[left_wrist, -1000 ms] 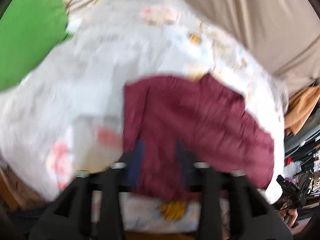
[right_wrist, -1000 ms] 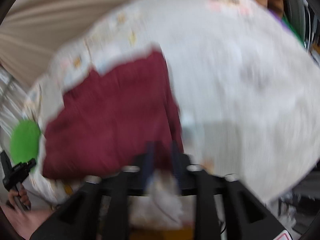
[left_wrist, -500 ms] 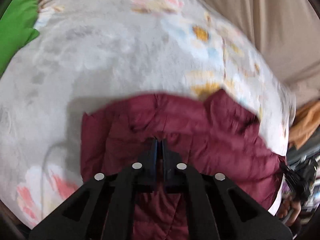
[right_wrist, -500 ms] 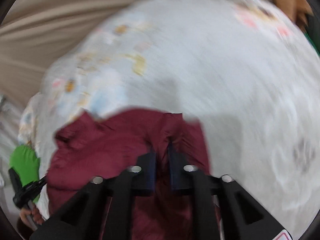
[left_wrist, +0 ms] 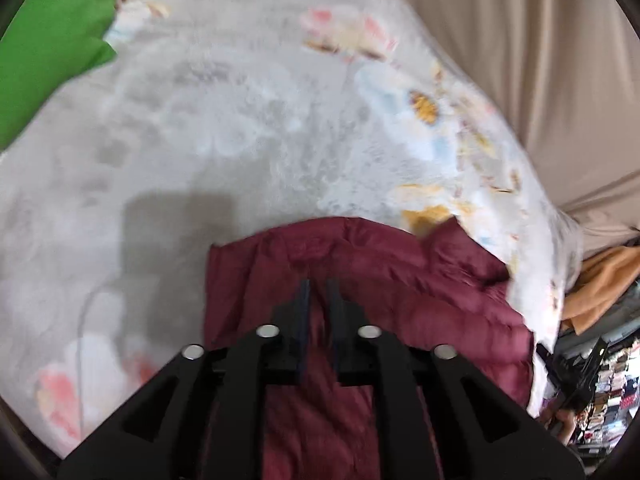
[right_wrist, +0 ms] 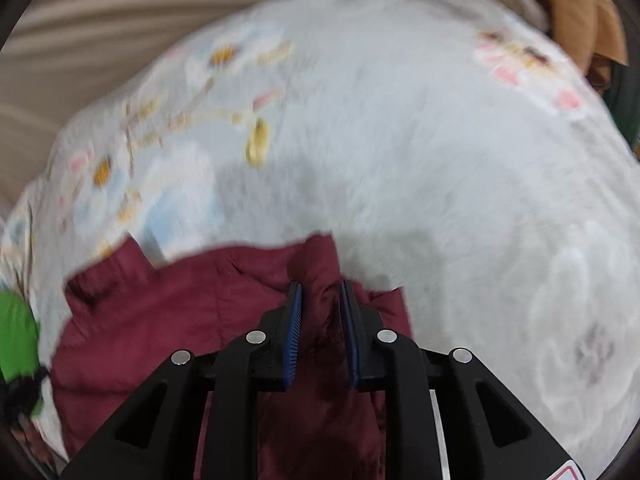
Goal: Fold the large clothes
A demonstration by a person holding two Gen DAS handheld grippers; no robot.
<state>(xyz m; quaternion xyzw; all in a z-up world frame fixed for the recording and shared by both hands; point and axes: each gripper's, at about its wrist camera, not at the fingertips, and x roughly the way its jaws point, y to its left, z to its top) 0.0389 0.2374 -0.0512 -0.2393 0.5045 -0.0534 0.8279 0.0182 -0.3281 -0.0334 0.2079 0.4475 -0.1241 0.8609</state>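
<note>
A dark red quilted jacket lies on a pale floral blanket. My left gripper is shut on a fold of the jacket near its left edge and carries the fabric over the rest of the garment. In the right wrist view the jacket spreads to the left. My right gripper is shut on a bunched fold of the jacket at its right edge. The jacket's near part hangs under both grippers and is hidden.
A green cushion lies at the blanket's far left corner. Beige curtain hangs behind the bed. Orange cloth and cluttered shelves stand off the right side. The blanket stretches bare beyond the jacket.
Both grippers closed on the jacket's near edge and lifted it forward over the garment. The jacket now looks shorter and folded, with more bare blanket beyond it.
</note>
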